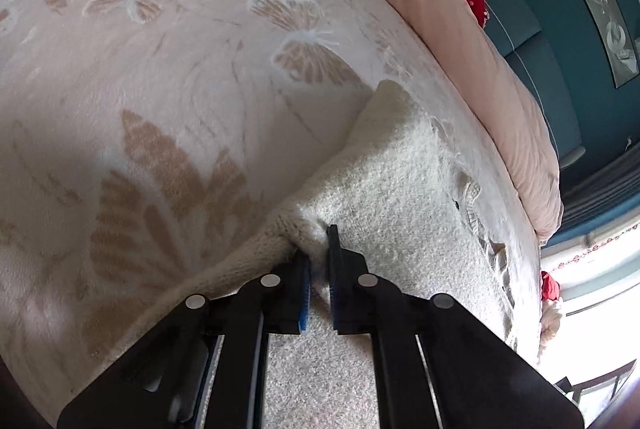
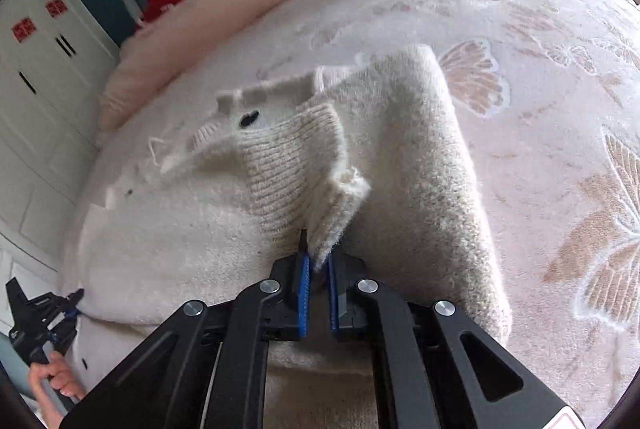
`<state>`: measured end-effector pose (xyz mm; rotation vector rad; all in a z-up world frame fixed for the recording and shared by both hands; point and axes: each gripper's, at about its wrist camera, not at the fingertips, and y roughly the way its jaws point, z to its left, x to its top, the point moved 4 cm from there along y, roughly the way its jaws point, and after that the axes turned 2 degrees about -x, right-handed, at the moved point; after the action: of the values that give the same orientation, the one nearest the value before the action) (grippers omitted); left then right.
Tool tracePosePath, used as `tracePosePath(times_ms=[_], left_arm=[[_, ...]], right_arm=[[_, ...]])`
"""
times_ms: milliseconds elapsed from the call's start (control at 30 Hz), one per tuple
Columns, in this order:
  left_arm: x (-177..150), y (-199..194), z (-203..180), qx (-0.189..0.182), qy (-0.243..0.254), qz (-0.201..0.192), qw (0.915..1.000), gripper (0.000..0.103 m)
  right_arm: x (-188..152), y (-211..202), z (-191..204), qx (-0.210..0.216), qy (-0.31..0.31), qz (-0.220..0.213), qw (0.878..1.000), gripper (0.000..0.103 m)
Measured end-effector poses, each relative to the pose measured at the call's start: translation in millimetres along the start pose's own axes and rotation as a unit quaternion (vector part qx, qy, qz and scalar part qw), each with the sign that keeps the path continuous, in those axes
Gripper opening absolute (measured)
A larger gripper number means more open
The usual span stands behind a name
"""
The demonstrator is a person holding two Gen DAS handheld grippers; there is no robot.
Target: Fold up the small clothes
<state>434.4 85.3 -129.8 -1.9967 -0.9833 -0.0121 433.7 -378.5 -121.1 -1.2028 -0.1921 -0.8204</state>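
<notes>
The cream sweater [image 2: 420,157] on the bed [image 1: 160,69] is being pinched by both tongs, left [image 1: 319,269] on its edge, right [image 2: 316,261] clenching the ribbed cuff [image 2: 296,165], probably so the sleeve gets folded inward.

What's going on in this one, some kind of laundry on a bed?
A person is folding a small cream knitted sweater on a bed covered by a butterfly-print blanket. The left tongs are shut on a pinch of the sweater's edge. The right tongs are shut on a ribbed cuff, with the sleeve lifted over the body of the garment. The fold is not yet laid flat.
</notes>
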Motion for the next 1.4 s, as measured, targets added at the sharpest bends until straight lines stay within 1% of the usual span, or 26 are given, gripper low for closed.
tracePosePath(times_ms=[33,67,100,167,233,267,333,400,433,467,533,600,633,700,833,933,1100,1167,1200,1267,1300,1333,1367,1400], left_arm=[[0.5,-0.3,-1.5,0.003,0.007,0.0,1.0,0.007],[0.1,-1.0,-3.9,0.007,0.019,0.004,0.9998,0.009],[-1.5,-3.9,-7.2,0.009,0.035,0.01,0.9993,0.01],[-6.1,-13.7,-16.0,0.007,0.068,0.013,0.9976,0.011],[-11.8,-32.3,-25.6,0.012,0.107,0.011,0.9941,0.013],[-12.8,-42.6,-30.5,0.018,0.121,0.005,0.9924,0.013],[-10.2,-55.4,-44.1,0.026,0.149,-0.017,0.9883,0.013],[-5.8,-52.5,-66.4,0.04,0.189,-0.032,0.9807,0.013],[-3.4,-44.9,-73.4,0.05,0.199,-0.031,0.9783,0.013],[-1.7,-35.1,-78.2,0.057,0.206,-0.026,0.9766,0.013],[-3.9,-5.0,-83.2,0.071,0.217,0.0,0.9737,0.013],[-7.2,19.4,-81.0,0.088,0.224,0.019,0.9706,0.013],[-8.7,28.6,-79.3,0.096,0.229,0.021,0.9685,0.013],[-11.9,33.9,-75.4,0.102,0.238,0.016,0.9656,0.013],[-15.0,37.0,-74.2,0.104,0.255,0.006,0.9614,0.013],[-16.2,39.3,-75.2,0.109,0.269,0.002,0.9569,0.013],[-18.5,39.4,-75.8,0.111,0.281,-0.003,0.9532,0.013],[-18.4,38.8,-75.8,0.112,0.283,-0.001,0.9527,0.013],[-17.8,35.9,-76.0,0.111,0.28,0.003,0.9536,0.013],[-17.2,25.1,-76.3,0.108,0.276,0.006,0.955,0.015],[-17.7,13.4,-75.7,0.102,0.28,0.005,0.9544,0.018],[-18.2,6.7,-74.1,0.103,0.285,0.002,0.953,0.031],[-18.2,-1.3,-71.4,0.105,0.289,-0.004,0.9516,0.047],[-17.9,-9.4,-67.4,0.105,0.289,-0.013,0.9513,0.053]], right_arm=[[4.2,-8.0,2.9,-0.006,-0.001,-0.005,1.0,0.008],[6.2,-16.6,4.5,-0.02,-0.004,-0.01,1.0,0.015],[7.1,-27.5,6.7,-0.042,-0.012,-0.023,0.999,0.021],[8.0,-54.3,10.7,-0.092,-0.041,-0.062,0.993,0.024],[8.7,-67.6,20.3,-0.099,-0.068,-0.077,0.99,0.024],[11.3,-65.1,27.6,-0.105,-0.088,-0.07,0.988,0.023],[19.3,-52.7,46.1,-0.118,-0.135,-0.061,0.982,0.017],[24.0,-37.4,60.1,-0.118,-0.156,-0.056,0.979,0.014],[29.6,-24.3,68.9,-0.117,-0.16,-0.049,0.979,0.012],[30.5,-16.4,73.1,-0.116,-0.16,-0.043,0.979,0.01],[35.9,3.7,81.4,-0.121,-0.156,-0.029,0.98,0.01],[37.7,20.2,85.6,-0.119,-0.149,-0.016,0.981,0.01],[38.8,28.4,85.9,-0.122,-0.146,-0.008,0.982,0.01],[37.0,40.7,83.4,-0.131,-0.146,0.003,0.981,0.01],[34.6,49.7,86.6,-0.139,-0.158,0.003,0.978,0.009],[34.5,51.4,87.6,-0.147,-0.169,0.003,0.975,0.008],[32.5,53.1,90.0,-0.16,-0.188,0.0,0.969,0.008],[32.6,47.4,89.2,-0.153,-0.183,0.0,0.971,0.008],[32.7,37.8,85.7,-0.141,-0.167,0.0,0.976,0.009],[27.5,13.9,75.8,-0.12,-0.135,-0.01,0.983,0.014],[21.8,-0.6,65.6,-0.113,-0.12,-0.015,0.986,0.022],[17.1,-10.0,56.5,-0.109,-0.108,-0.017,0.988,0.028],[12.8,-18.0,45.8,-0.103,-0.091,-0.018,0.99,0.042],[9.6,-23.9,33.1,-0.094,-0.069,-0.017,0.993,0.053]])
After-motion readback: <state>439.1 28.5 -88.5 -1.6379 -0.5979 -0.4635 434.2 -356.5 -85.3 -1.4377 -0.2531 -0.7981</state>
